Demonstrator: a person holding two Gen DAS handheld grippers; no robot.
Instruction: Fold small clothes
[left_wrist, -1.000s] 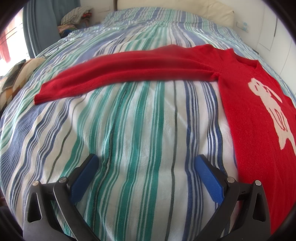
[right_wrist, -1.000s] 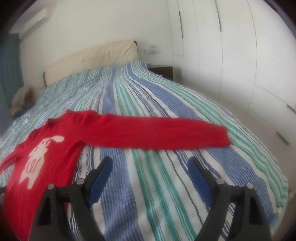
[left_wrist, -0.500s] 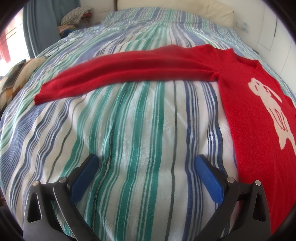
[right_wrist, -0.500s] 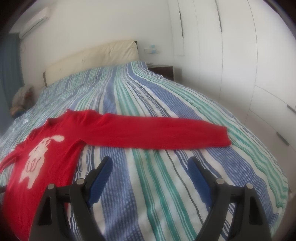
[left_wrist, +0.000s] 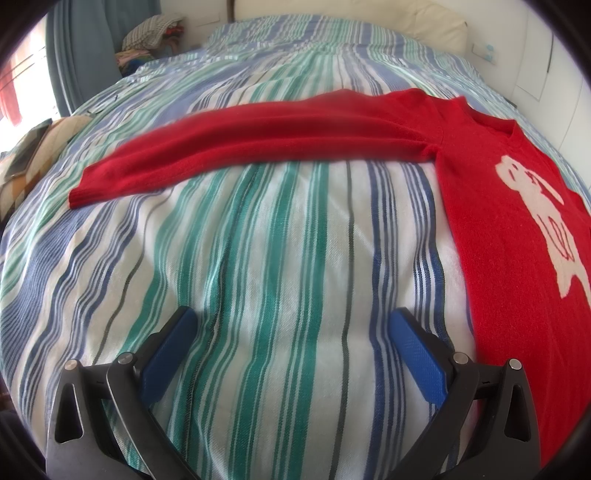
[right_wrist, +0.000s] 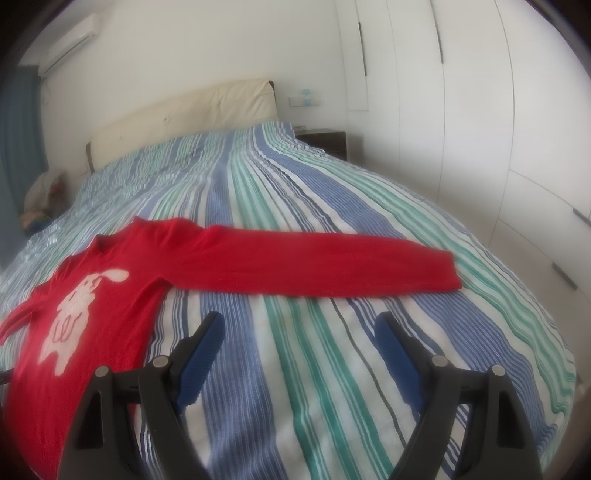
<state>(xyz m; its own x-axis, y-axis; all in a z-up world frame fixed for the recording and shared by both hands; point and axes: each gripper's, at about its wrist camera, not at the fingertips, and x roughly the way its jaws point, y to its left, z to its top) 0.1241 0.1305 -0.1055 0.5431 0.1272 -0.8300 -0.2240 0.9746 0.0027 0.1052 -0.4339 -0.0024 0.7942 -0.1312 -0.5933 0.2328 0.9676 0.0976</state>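
Red sweater (right_wrist: 122, 306) lies flat on the striped bed (left_wrist: 258, 258), sleeves spread, likely ready for folding. Left gripper (left_wrist: 291, 325) and right gripper (right_wrist: 299, 328) hover near, wide open, empty.

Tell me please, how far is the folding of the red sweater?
Done: the red sweater lies flat on the striped bedcover, sleeves spread. In hand: nothing; the left hand-held gripper and right hand-held gripper hang open above the cover. Left: every fold.
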